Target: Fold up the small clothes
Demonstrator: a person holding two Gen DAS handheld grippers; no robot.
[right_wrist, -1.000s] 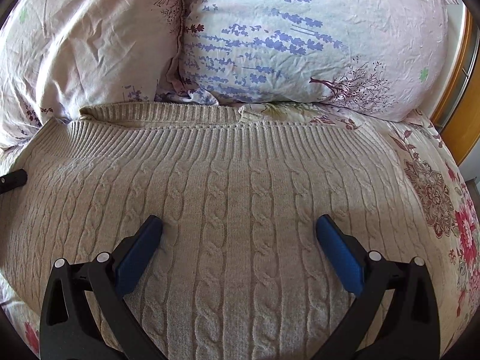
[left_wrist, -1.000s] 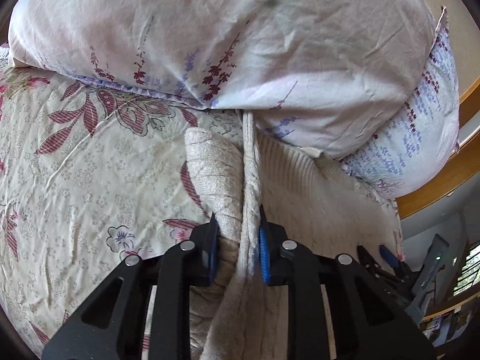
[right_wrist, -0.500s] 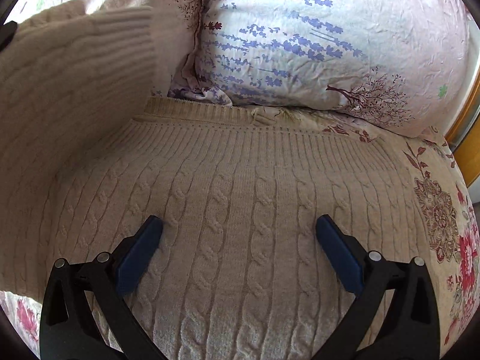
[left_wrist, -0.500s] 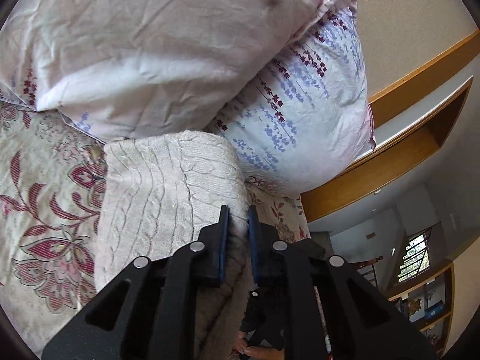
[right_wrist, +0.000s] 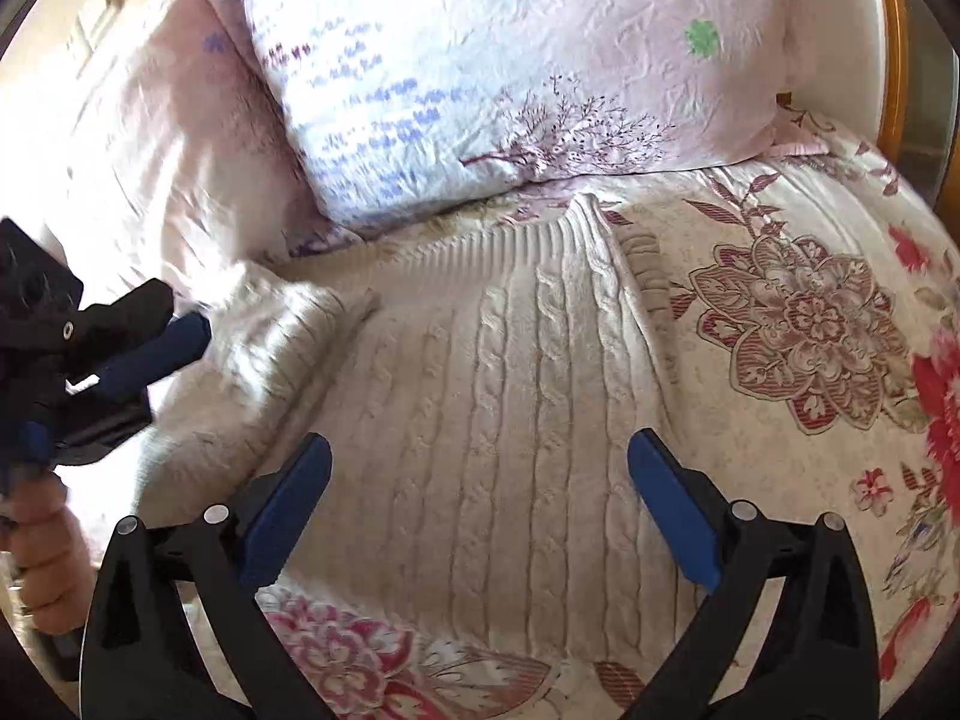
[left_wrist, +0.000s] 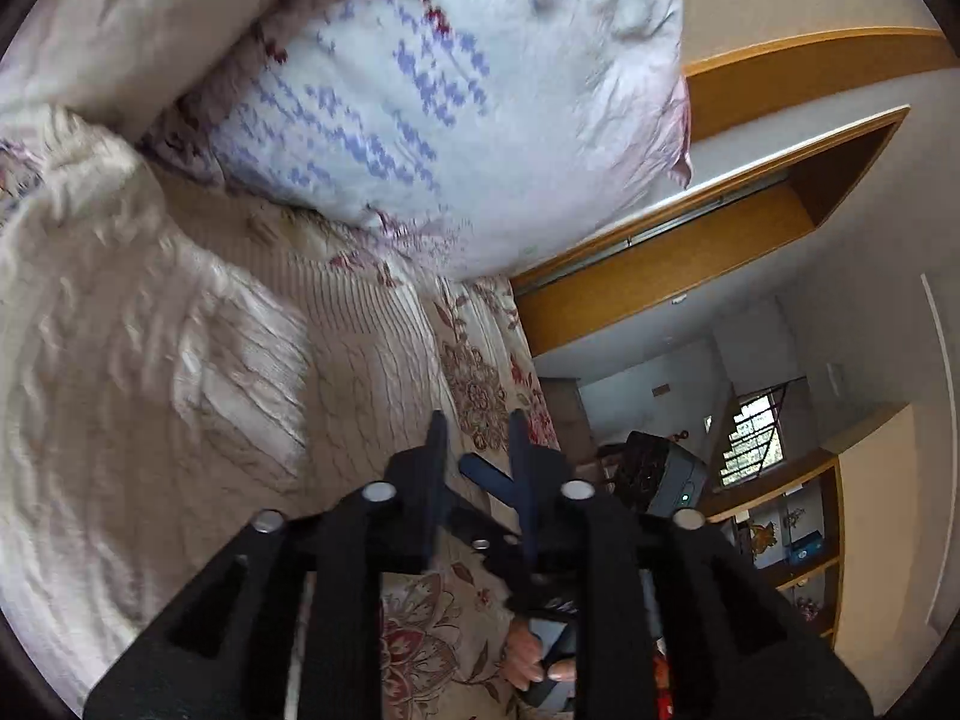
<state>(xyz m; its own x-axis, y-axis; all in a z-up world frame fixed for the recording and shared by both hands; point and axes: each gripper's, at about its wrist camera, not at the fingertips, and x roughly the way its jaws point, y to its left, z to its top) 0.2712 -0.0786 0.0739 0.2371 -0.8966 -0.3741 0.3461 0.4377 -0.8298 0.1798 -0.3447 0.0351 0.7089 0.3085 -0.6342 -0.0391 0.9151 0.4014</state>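
Though softly creased, cream cable-knit sweater (right_wrist: 510, 396) (ribbed hem)

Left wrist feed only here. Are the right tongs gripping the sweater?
Observer: No. The right tongs stand wide open over the sweater, with nothing pinched between the pads.
Operator: My view of the fold is blurred. How does it lie?
Observer: A flap lies folded over the sweater's left part, and the ribbed hem sits just below the pillow.
Operator: And the sweater's right edge?
Observer: A ribbed cuff peeks out along it, resting on the flowered bedspread.
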